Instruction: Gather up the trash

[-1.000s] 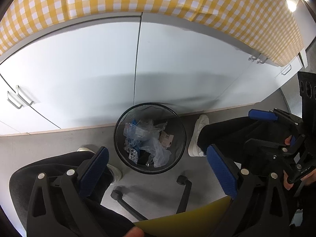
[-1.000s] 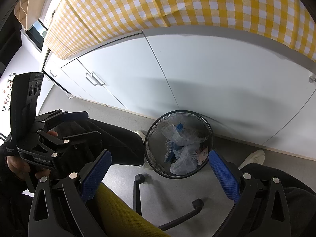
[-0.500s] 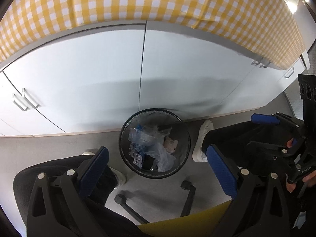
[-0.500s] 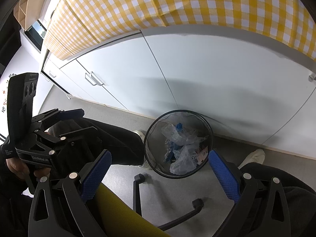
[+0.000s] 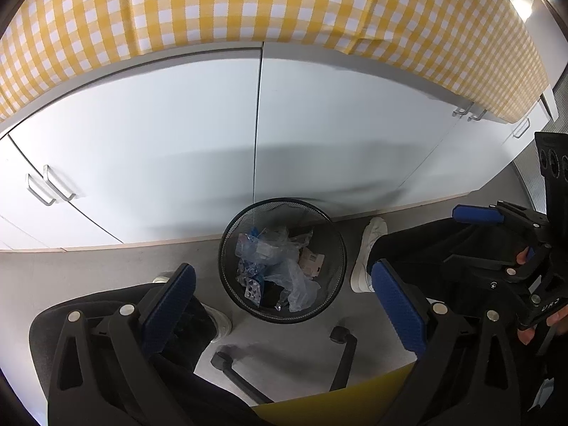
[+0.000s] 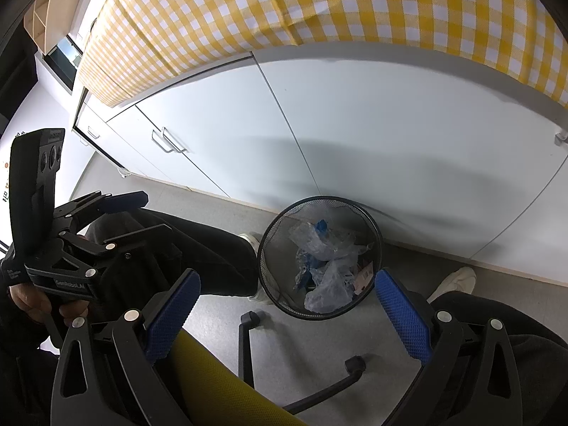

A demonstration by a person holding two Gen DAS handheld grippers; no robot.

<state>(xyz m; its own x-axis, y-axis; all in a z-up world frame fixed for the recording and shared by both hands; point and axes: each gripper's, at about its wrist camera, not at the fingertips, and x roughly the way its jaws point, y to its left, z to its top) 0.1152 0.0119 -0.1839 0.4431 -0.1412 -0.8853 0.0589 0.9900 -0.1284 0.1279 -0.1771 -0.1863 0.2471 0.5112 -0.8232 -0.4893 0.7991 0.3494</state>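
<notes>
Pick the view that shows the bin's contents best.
Left wrist: it looks almost straight down into the bin, showing plastic bags, blister packs and a labelled packet. The right wrist sees the bin at a slant; its right finger covers the near rim.

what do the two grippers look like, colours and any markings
Both are black plastic frames with silver round fasteners and blue textured pads on the fingers. The left gripper carries white lettering on its body; the right gripper shows small white letters too. No cables visible.

A yellow-and-white checked cloth [image 5: 269, 7] hangs over the front edge of a counter, above white cabinet doors [image 5: 159, 142] with metal handles [image 5: 53, 184]. Below, a grey floor [image 6: 312, 340] carries a chair's black castor legs [image 6: 248, 340] and yellow seat [image 6: 220, 387].
</notes>
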